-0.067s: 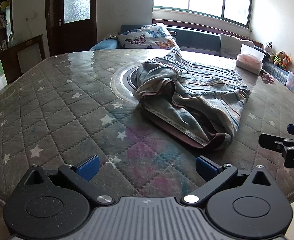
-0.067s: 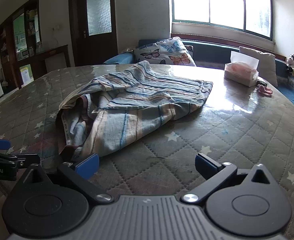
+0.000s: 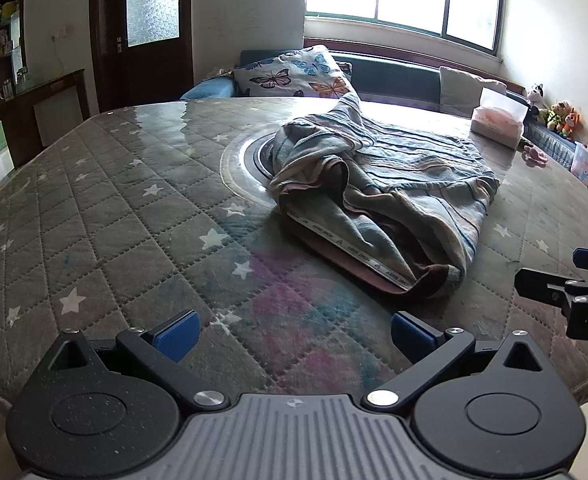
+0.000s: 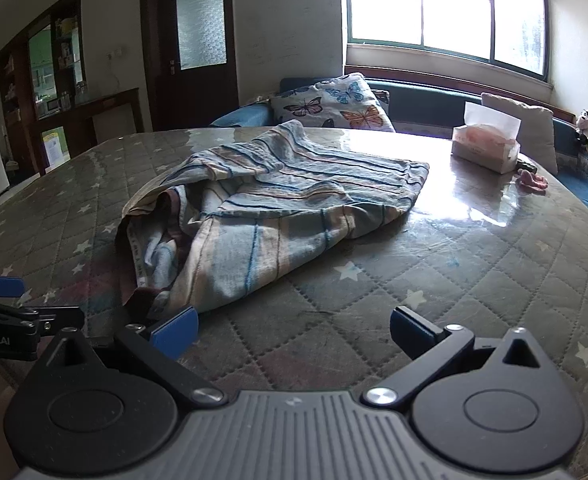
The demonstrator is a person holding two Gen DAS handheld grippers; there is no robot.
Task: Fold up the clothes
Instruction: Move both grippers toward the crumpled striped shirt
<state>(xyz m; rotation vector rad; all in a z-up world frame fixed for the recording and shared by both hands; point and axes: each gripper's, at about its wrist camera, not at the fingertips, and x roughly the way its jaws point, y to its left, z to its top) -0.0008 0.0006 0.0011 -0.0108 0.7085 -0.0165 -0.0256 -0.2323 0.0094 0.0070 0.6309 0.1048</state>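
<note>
Nearest: left gripper w/ jaws spread wide, nothing btwn them, tilted down over the table's near edge. Right gripper same, wide & empty, its left blue pad just beside the garment's near hem, prob. lined up for a first pinch. Both sit side by side, likely so each can take one corner.

Mid-table: striped garment, crumpled, waistband end bunched toward the grippers, rest spread away; not folded yet, needs flattening first.

Farther: tissue box & small pink item near the far edge, well apart from the cloth. Beyond: butterfly pillow on the bench under the window.
</note>
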